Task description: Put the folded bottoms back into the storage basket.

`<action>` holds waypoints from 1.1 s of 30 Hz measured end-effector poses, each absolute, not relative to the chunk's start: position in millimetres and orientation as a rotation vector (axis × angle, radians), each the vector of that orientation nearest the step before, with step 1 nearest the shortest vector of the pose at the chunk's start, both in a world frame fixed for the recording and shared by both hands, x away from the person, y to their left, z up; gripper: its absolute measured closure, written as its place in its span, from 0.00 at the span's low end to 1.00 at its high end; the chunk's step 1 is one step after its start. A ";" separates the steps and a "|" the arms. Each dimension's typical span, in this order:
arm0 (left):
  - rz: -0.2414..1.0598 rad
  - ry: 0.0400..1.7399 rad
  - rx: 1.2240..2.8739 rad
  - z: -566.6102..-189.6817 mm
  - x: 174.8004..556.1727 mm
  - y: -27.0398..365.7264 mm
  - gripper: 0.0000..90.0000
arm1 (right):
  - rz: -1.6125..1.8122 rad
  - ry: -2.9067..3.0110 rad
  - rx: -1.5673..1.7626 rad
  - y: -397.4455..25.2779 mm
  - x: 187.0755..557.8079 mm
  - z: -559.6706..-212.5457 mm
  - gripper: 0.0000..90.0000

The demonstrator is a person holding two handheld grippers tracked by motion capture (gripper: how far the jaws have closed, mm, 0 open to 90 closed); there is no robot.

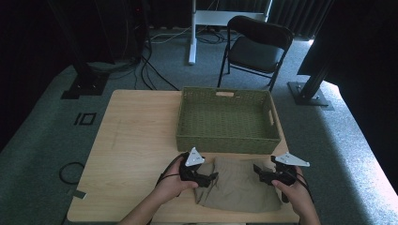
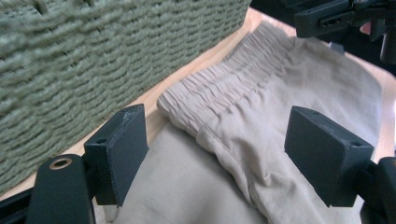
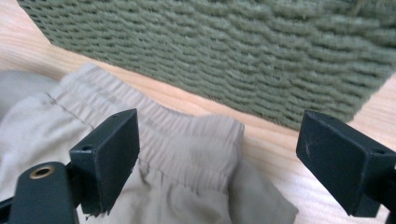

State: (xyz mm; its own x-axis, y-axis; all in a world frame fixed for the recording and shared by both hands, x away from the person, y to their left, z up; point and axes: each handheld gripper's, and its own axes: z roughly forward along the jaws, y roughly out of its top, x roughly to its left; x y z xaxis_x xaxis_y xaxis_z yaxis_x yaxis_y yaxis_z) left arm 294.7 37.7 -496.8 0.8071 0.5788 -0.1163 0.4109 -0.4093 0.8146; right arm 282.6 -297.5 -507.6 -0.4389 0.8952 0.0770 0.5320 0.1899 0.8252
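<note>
Folded beige shorts [image 1: 239, 185] with an elastic waistband lie on the wooden table's near edge, just in front of a green woven basket [image 1: 228, 140]. My left gripper [image 1: 212, 177] is open at the shorts' left end; its jaws straddle the waistband [image 2: 224, 88]. At the right end my right gripper [image 1: 257, 169] is open too, with the waistband corner [image 3: 196, 140] lying between its jaws. Neither holds the cloth. In the left gripper view the basket wall [image 2: 84, 60] rises on the left, and the shorts [image 2: 299, 79] stretch away toward the other gripper.
The basket is empty and takes up the table's far right half. Bare table [image 1: 136, 136] lies to the left. A black folding chair [image 1: 256, 47] and cables stand on the carpet beyond the table.
</note>
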 end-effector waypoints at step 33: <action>0.250 0.846 2.186 -544.1 287.9 30.7 0.21 | 1.023 2.141 1.444 -301.6 270.8 -556.4 0.13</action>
State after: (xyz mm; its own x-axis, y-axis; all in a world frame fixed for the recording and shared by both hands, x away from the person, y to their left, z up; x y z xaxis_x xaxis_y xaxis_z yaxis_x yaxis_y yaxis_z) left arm 287.9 30.7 -544.1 0.7607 0.6435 -0.0854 0.4934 -0.4877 0.7202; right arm 270.8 -301.6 -556.4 -0.4116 0.9063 0.0959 0.6441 0.2149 0.7341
